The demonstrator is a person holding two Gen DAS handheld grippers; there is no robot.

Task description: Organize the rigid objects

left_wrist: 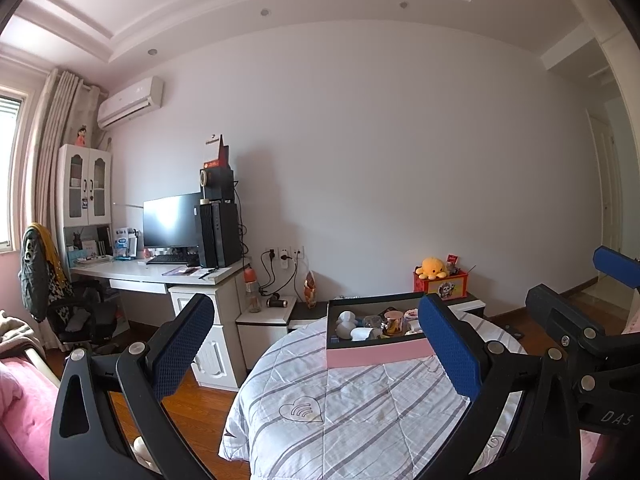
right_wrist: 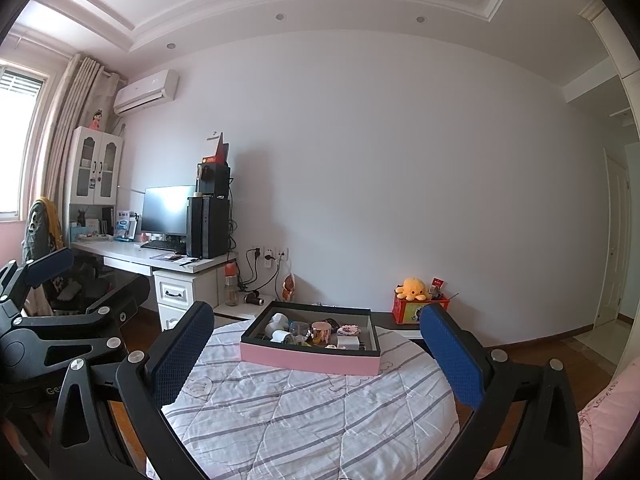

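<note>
Both my grippers, left [left_wrist: 316, 344] and right [right_wrist: 316, 354], had jaws spread, empty. Pink box [right_wrist: 310, 356] at frame centre on bed [right_wrist: 300, 420]: stiff, probably light; grip its side walls.

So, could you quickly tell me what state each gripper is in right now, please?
Left gripper: open, holding nothing.
Right gripper: open, holding nothing.

At left, a white desk [right_wrist: 132, 254] carries a dark monitor [right_wrist: 168, 210] and black computer tower [right_wrist: 208, 226]; an air conditioner [right_wrist: 146, 92] hangs upper left; a yellow plush octopus [right_wrist: 412, 288] sits lower right.
</note>
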